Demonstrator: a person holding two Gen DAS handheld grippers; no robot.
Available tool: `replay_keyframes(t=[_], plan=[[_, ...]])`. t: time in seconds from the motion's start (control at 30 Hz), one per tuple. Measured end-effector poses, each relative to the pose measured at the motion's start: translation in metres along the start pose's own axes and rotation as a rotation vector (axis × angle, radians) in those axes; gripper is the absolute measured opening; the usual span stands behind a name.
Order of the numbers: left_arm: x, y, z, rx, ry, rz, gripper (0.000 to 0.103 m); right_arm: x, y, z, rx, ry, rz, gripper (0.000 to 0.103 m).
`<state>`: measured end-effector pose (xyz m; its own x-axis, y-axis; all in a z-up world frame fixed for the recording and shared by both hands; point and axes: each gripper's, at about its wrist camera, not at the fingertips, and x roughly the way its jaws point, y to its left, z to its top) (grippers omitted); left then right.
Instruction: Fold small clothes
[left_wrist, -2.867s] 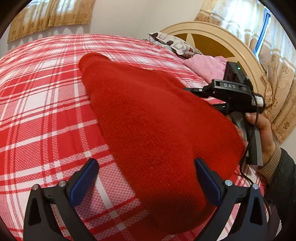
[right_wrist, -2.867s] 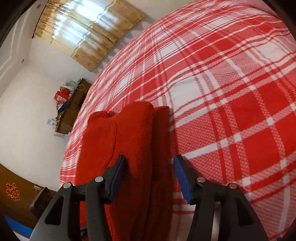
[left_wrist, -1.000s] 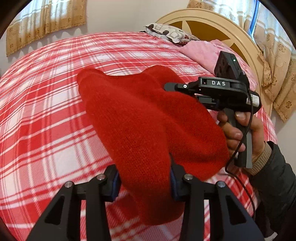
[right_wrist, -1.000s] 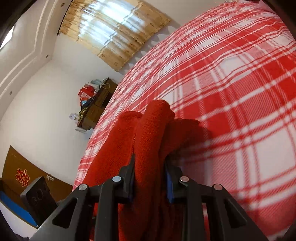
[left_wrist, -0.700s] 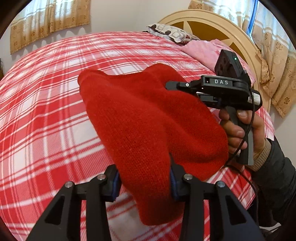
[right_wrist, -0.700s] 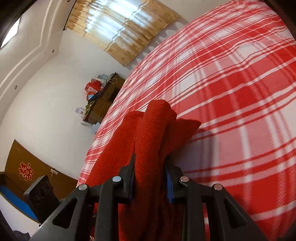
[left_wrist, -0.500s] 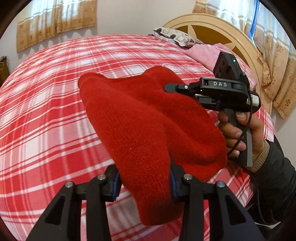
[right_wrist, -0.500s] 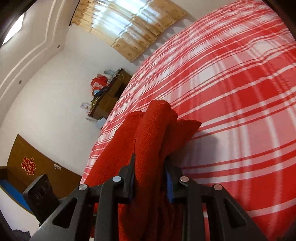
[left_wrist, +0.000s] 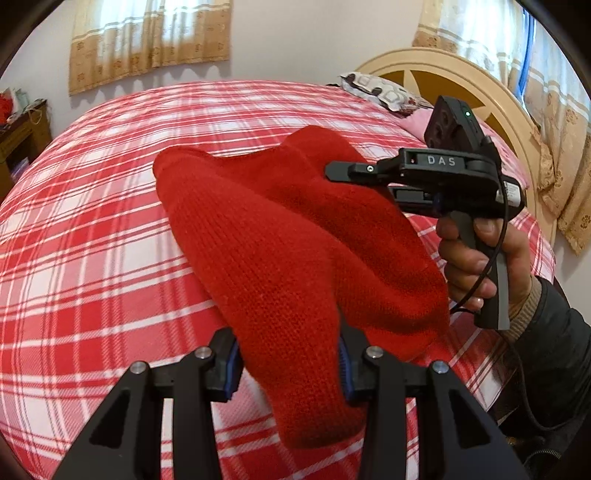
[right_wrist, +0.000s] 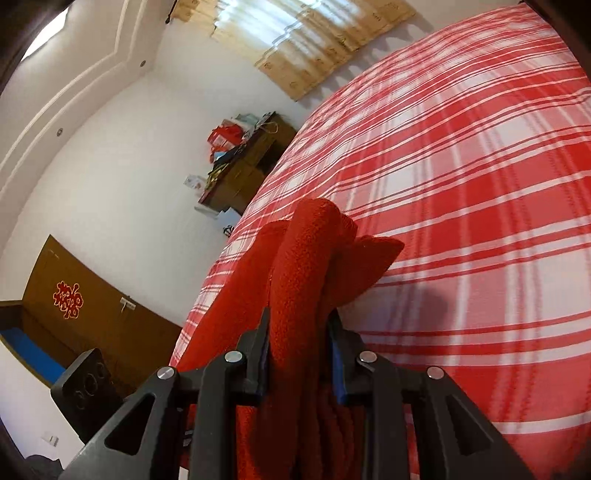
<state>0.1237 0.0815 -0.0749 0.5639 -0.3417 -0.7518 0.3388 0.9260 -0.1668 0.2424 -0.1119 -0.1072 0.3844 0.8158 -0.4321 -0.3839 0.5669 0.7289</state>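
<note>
over the red plaid bedspread (left_wrist: 92, 240), left gripper (left_wrist: 288, 363) and right gripper (right_wrist: 299, 354) each pinch the red knit sweater (left_wrist: 280, 236), lifted between them (soft, light, droopy: best gripped at thick bunched edges).

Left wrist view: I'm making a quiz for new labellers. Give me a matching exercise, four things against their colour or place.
Things:
1. knitted garment
2. bedspread
3. headboard
4. patterned pillow

Descriptions:
A. cream, curved, with brown panels
B. plain red, clamped by both grippers
C. at the head of the bed
D. red and white plaid

Pairs: 1-B, 2-D, 3-A, 4-C
</note>
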Motion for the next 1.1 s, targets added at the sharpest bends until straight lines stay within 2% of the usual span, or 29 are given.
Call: replay_keyframes(t=[0.77,1.1], plan=[[-0.037,0.051,-0.042,-0.089,-0.034,0.127,0.042,0.097,0.058,-0.021,-0.055,0.127,0.059,0.027],[-0.035,0.066,-0.068,-0.154,-0.003,0.13,0.042,0.125,0.058,-0.023,-0.035,0.15,0.072,0.027]])
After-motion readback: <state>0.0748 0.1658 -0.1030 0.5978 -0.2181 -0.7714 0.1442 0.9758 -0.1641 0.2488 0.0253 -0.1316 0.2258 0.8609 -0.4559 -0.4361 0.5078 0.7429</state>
